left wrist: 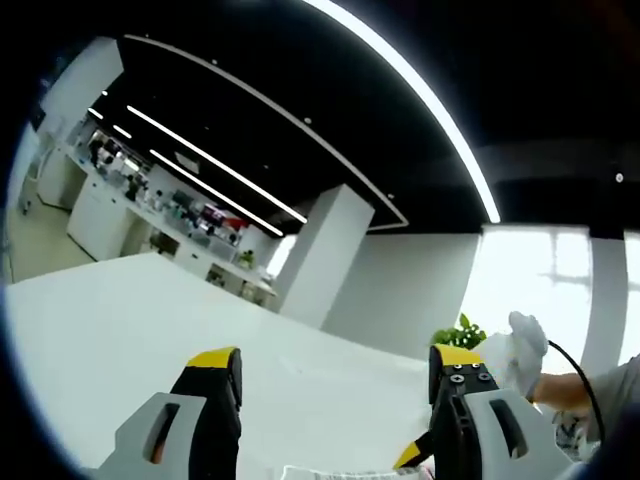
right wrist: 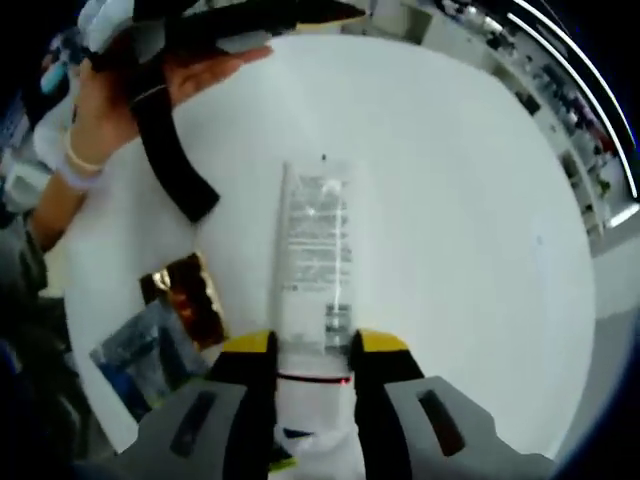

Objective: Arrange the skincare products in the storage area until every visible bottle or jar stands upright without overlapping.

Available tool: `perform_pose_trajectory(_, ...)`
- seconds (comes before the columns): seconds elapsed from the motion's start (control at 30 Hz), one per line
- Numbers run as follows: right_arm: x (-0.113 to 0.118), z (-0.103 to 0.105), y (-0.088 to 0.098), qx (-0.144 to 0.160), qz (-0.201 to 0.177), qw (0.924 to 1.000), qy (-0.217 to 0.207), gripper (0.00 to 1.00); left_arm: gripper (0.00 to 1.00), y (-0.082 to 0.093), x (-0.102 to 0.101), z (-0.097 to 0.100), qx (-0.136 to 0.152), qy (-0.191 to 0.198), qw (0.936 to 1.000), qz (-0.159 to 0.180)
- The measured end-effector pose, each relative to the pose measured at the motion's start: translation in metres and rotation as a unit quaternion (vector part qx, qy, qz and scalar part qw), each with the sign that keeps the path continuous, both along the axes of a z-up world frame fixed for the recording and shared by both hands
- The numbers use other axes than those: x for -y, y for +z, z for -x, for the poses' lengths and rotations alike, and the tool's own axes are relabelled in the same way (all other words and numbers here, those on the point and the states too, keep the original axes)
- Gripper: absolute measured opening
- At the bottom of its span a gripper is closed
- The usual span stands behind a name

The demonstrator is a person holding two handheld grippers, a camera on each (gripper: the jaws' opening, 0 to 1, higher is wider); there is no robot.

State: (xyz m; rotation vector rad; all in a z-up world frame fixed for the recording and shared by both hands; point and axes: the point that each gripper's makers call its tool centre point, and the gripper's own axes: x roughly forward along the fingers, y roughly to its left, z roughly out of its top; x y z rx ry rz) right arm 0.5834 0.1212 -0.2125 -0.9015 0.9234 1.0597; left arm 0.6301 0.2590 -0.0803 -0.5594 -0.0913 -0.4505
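1. Here, in the left gripper view, we are looking along the left gripper, whose two yellow-tipped jaws are standing wide apart with nothing between them.
2. Beneath them we are seeing a bare white table; this gripper is hanging above it, pointing out across the room.
3. Further right in that view, a gloved hand is showing at the edge, with a dark cable running past it.
4. Turning to the right gripper view and starting at its left, we are seeing a person's bare hand holding a black strap near the top.
5. Below that, a gold-coloured packet and a bluish packet are lying flat on the table, touching or slightly overlapping each other.
6. In the middle, a white tube with printed text is lying flat on the table, just beside the gold packet.
7. The right gripper is closing its jaws narrowly on the near end of the tube; they are sitting against both its sides.
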Motion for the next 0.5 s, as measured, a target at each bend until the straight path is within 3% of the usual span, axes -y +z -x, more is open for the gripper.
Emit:
perform_pose_trajectory(0.13, -0.003, -0.006, 0.021, 0.062, -0.041, 0.9972, 0.007, 0.26, 0.78, 0.007, -0.016, 0.003, 0.015, 0.034, 0.9991, 0.019)
perform_pose_trajectory(0.27, 0.004, -0.013, 0.034, 0.141, -0.025, 0.9891, 0.031, 0.26, 0.77, 0.012, -0.029, 0.001, 0.02, 0.05, 0.9976, 0.043)
perform_pose_trajectory(0.4, 0.006, -0.004, 0.038, 0.151, -0.032, 0.987, 0.043, 0.25, 0.76, 0.012, -0.027, 0.001, 0.02, 0.053, 0.9972, 0.05)
perform_pose_trajectory(0.5, 0.006, -0.001, 0.038, 0.135, -0.041, 0.9892, 0.04, 0.25, 0.76, 0.012, -0.022, 0.0, 0.021, 0.046, 0.998, 0.037)
